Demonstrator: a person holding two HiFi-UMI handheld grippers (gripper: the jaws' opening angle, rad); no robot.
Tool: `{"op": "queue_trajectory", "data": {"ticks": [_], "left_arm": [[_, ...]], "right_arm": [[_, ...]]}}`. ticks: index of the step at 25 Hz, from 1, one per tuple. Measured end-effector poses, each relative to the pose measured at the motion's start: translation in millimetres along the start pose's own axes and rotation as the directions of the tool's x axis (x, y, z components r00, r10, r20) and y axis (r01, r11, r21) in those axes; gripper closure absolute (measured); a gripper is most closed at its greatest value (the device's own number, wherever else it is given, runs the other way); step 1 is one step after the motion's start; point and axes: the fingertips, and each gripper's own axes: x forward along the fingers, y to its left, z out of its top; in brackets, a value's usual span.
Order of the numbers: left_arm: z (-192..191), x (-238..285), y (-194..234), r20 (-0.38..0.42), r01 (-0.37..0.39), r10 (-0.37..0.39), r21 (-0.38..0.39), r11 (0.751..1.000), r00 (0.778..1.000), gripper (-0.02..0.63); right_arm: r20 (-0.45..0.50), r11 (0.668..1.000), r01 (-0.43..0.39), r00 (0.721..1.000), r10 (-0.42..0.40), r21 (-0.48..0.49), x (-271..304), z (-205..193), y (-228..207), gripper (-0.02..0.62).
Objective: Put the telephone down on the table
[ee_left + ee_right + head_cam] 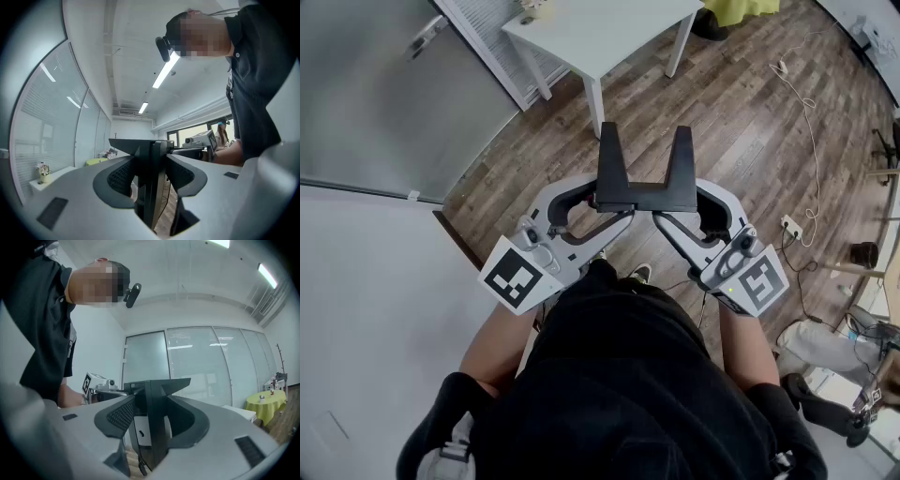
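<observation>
The telephone [645, 192] is a black piece with two upright prongs, held level in the air at waist height over the wooden floor. My left gripper [609, 206] clamps its left end and my right gripper [678, 204] clamps its right end. In the left gripper view the black telephone [151, 159] fills the gap between the ribbed pads [121, 177]. The right gripper view shows the same: the telephone [154, 413] pressed between the two pads [123, 414]. The white table [600, 33] stands ahead, some way beyond the telephone.
A small flower pot [534, 7] sits at the table's far left corner. A glass partition [375, 94] runs along the left. On the floor to the right lie a white cable [806, 103] and a power strip [792, 225]. A yellow-green cloth [741, 9] lies behind the table.
</observation>
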Motion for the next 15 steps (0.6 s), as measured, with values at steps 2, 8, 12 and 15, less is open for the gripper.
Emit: {"op": "queue_trajectory", "data": {"ticks": [2,8,12,15], "left_arm": [[1.9,0.0,0.7,0.001,-0.002,0.002,-0.004,1.0,1.0,0.393],[1.4,-1.0,-2.1,0.005,-0.01,0.01,-0.008,1.0,1.0,0.393],[1.6,-1.2,-5.6,-0.004,-0.008,0.008,-0.016,1.0,1.0,0.393],[-1.5,-2.7,-5.7,-0.005,-0.006,0.006,-0.015,1.0,1.0,0.393]], "right_arm": [[-0.003,1.0,0.001,1.0,-0.001,0.002,0.8,1.6,-0.2,0.368],[-0.012,1.0,0.0,1.0,0.0,0.013,-0.1,1.3,2.3,0.368],[-0.024,1.0,0.004,1.0,-0.004,0.017,-3.4,0.9,4.1,0.368],[-0.025,1.0,0.007,1.0,-0.006,0.02,-3.3,-2.7,5.4,0.368]]}}
